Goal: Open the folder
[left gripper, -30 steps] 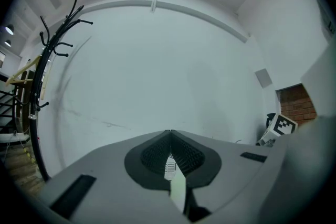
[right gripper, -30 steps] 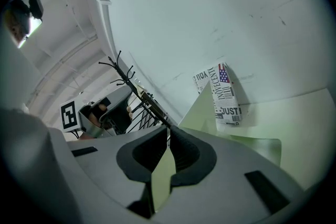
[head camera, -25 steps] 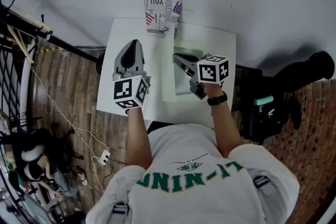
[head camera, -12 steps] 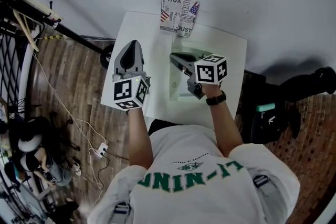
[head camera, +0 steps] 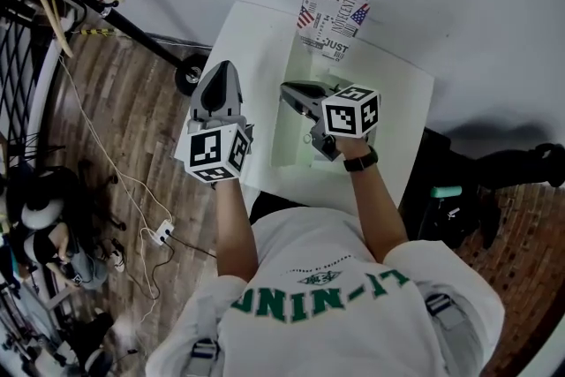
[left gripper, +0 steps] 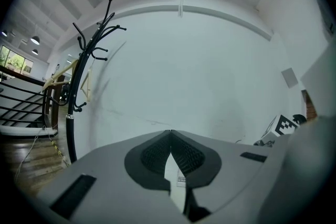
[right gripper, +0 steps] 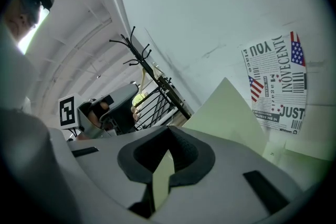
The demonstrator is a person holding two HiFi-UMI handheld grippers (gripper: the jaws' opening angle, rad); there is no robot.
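Your head view is sharp and evenly lit, with a soft dark shadow right of the white table (head camera: pixel 402 115). Both gripper views bend hard toward black corners. The left tool (left gripper: pixel 170 132) and right tool (right gripper: pixel 169 131) blur near the lens; windows (left gripper: pixel 11 57) glow brightly; the folder (right gripper: pixel 226 113) looks flat and pale.

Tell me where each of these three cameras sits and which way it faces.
Head view: on the person's head, looking down at the table; shows torso, forearms, left gripper, right gripper.
Left gripper view: on the left gripper, looking along its shut jaws at the wall and coat rack; the right gripper shows at right.
Right gripper view: on the right gripper, looking along jaws shut on the folder toward the flag-printed packet; the left gripper shows.
Shared: head and right gripper views both show folder and packet.
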